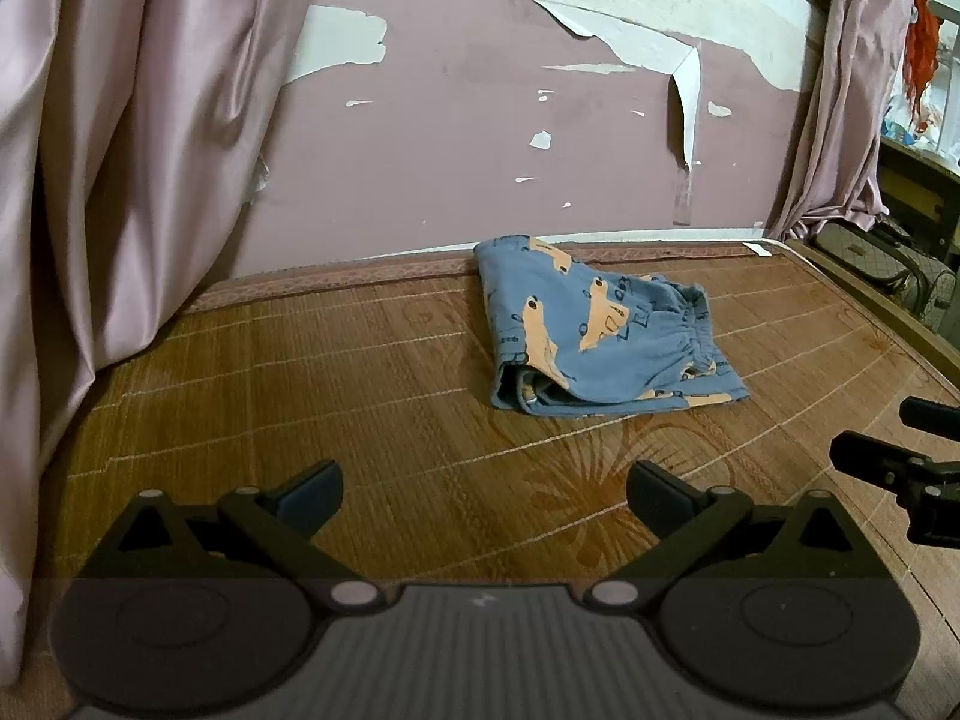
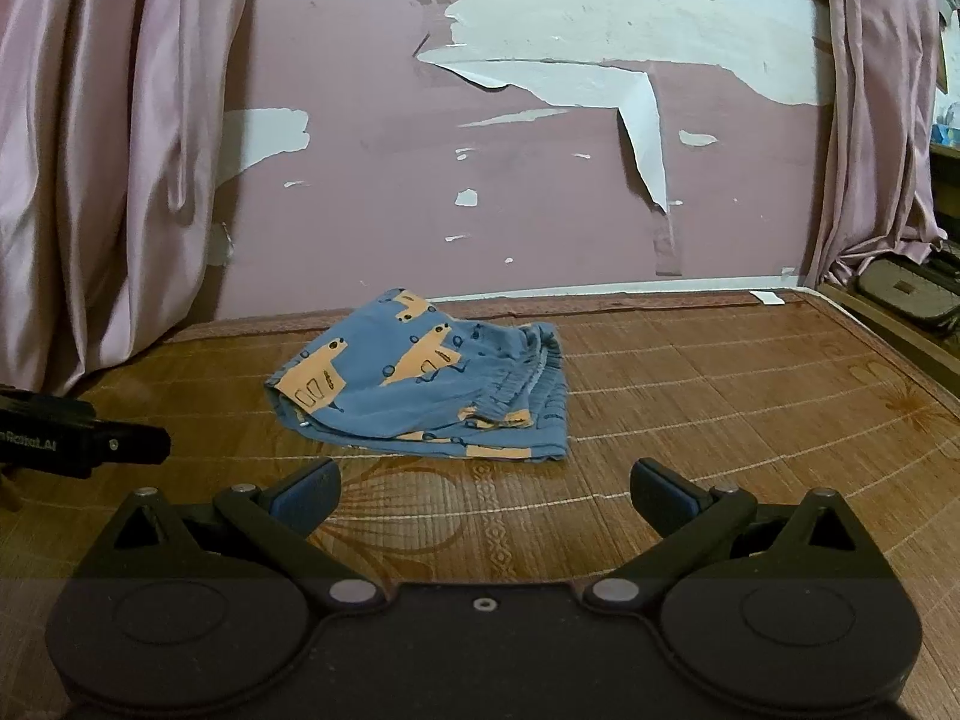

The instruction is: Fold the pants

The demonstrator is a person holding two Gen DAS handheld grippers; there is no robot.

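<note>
Black tools (image 1: 485,495) (image 2: 486,495) spread, clear of pants (image 1: 600,336).

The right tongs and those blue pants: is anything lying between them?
Nothing. In the right wrist view, only bare mat lies between the open right tongs and the folded pants. The left tongs sit off to the side.

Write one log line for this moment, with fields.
stage: pants folded | pants: compact, on bamboo mat | left gripper: open, empty, apart from pants | right gripper: open, empty
</note>
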